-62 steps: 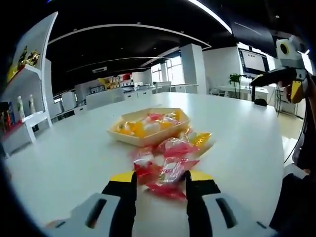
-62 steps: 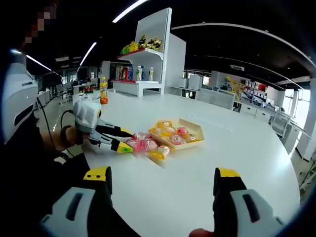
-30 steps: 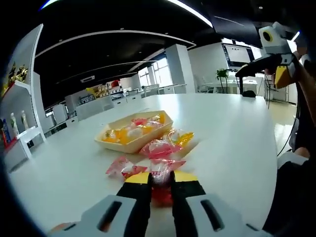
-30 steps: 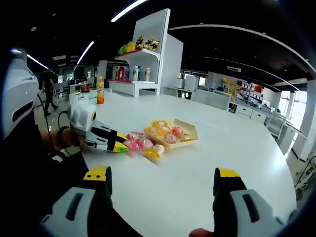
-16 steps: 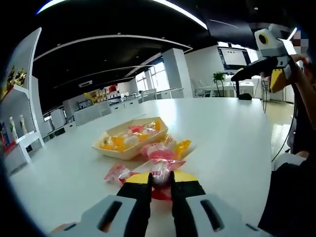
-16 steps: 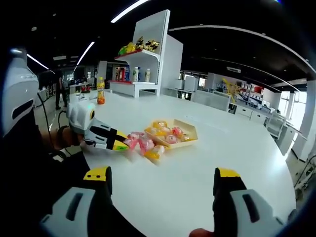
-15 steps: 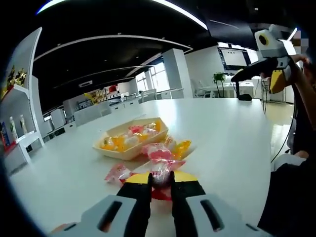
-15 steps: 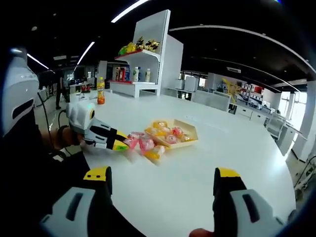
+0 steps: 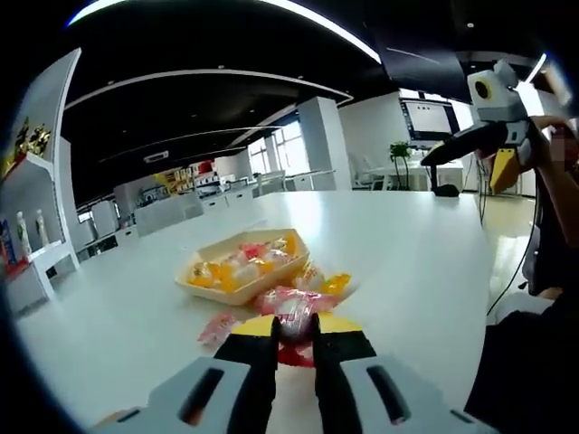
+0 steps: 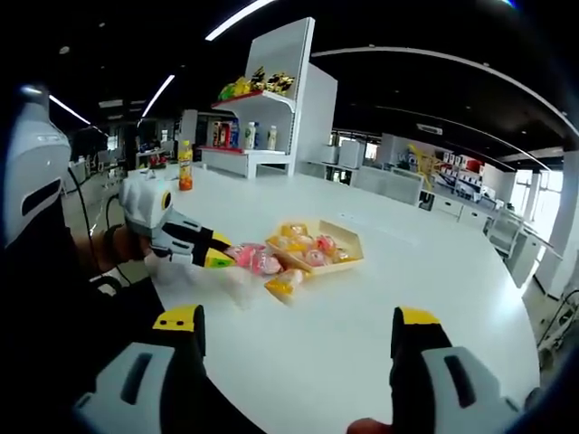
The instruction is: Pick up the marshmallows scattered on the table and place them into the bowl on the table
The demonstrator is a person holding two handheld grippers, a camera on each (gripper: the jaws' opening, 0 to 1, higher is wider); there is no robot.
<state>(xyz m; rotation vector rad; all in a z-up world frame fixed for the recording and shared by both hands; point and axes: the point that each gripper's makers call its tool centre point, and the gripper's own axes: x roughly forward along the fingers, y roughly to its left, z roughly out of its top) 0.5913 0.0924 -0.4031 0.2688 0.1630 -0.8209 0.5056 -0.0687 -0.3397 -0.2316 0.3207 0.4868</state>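
Note:
A red-wrapped marshmallow (image 9: 294, 309) sits pinched between the shut jaws of my left gripper (image 9: 294, 324), lifted a little off the white table. Just beyond it lie loose marshmallows: a pink one (image 9: 216, 328), a red one (image 9: 274, 297) and an orange one (image 9: 333, 286). Behind them stands the tan bowl (image 9: 226, 291), holding several wrapped marshmallows. In the right gripper view the left gripper (image 10: 215, 260) holds that sweet (image 10: 245, 256) close to the bowl (image 10: 339, 265), with an orange marshmallow (image 10: 282, 286) in front. My right gripper (image 10: 294, 333) hangs open and empty, well back from them; it also appears as the right gripper (image 9: 496, 122) high above the table.
The round white table (image 10: 434, 298) stretches wide to the right of the bowl. A white shelf unit (image 10: 276, 117) with snacks and an orange bottle (image 10: 185, 168) stand at the far side. A person's hand (image 10: 122, 246) holds the left gripper near the table's edge.
The left gripper shut on the red marshmallow, rose with it and moved nearer the bowl. The right gripper stayed open and nearly still.

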